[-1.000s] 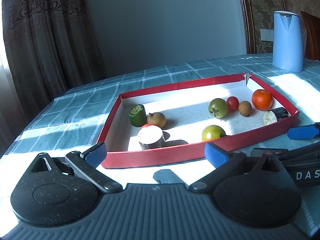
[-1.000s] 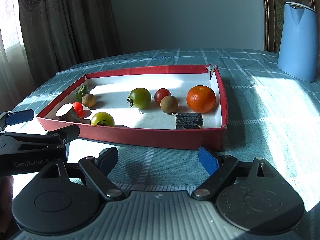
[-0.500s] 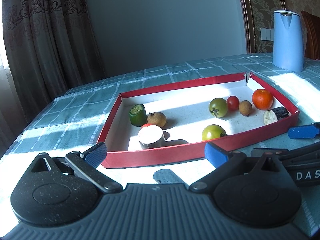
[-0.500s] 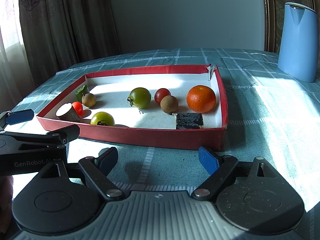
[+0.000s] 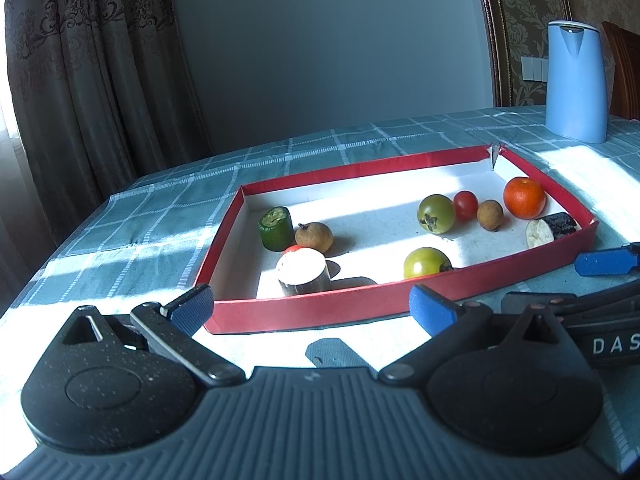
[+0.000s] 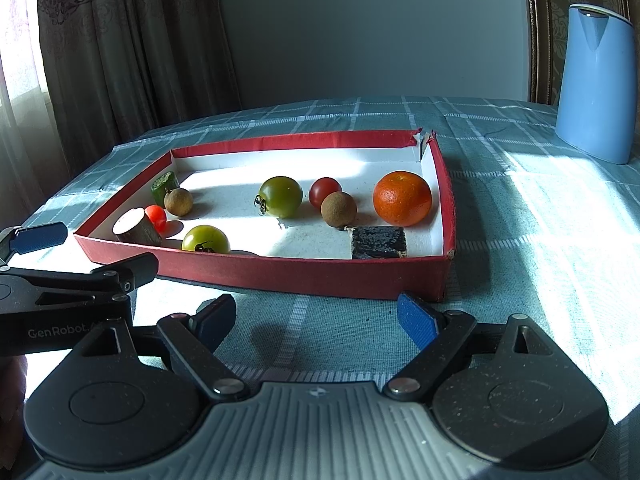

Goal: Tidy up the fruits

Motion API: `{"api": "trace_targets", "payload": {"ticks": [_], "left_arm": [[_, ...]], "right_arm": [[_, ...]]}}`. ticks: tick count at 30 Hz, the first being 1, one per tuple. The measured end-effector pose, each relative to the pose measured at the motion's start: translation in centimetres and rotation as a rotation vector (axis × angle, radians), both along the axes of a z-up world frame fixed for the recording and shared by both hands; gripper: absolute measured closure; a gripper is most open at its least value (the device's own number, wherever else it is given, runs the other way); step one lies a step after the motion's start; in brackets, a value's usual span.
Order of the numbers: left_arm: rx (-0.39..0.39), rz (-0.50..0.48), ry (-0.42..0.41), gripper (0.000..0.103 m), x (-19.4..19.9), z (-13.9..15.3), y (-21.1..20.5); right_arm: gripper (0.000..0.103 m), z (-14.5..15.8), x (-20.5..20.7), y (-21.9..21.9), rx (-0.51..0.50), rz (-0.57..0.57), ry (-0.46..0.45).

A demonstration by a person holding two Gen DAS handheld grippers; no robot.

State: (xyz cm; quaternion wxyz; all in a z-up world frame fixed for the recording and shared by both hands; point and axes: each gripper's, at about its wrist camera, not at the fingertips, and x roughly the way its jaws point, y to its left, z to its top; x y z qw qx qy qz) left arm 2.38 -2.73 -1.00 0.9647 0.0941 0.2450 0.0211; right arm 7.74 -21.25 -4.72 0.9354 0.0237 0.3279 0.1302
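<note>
Both grippers sit on the counter [image 6: 540, 240] just in front of the red tray [image 6: 304, 270], near side. Left gripper [image 5: 312, 306] wide open, nothing between the fingers. Right gripper [image 6: 316, 318] likewise wide open and empty.

All produce is inside the tray, none on the cloth:
- Tray's left end: green cucumber stub [image 5: 275, 227], brown longan [image 5: 314, 236], small red tomato [image 6: 156, 217], pale cut cylinder [image 5: 303, 271] against the near wall.
- Tray's middle: dark green tomato [image 6: 281, 196]; lighter green tomato [image 6: 206, 240] at the near wall.
- Tray's right end: red cherry tomato [image 6: 325, 192], second longan [image 6: 338, 209], orange [image 6: 402, 198], dark-skinned cut piece [image 6: 379, 242] in the near right corner.

Step in hand: can't pin it. The scene fits either sorting still to come or fruit already gathered in the tray and grippers backed off. No visible sorted groups, and no second container in view.

If a pick follows, round items roll, so close across the widest part. Pieces hugging the near wall need a steep approach over the rim.
</note>
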Motion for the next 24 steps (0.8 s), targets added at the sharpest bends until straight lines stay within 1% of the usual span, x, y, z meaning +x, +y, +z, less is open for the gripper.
{"api": "trace_targets", "payload": {"ticks": [16, 24], "left_arm": [[0.019, 0.005, -0.02, 0.0, -0.25, 0.05, -0.24], [0.017, 0.008, -0.023, 0.0, -0.3, 0.09, -0.15]], "right_arm": [[0.015, 0.05, -0.04, -0.07, 0.001, 0.0, -0.001], [0.015, 0.06, -0.05, -0.11, 0.0, 0.0, -0.001]]}}
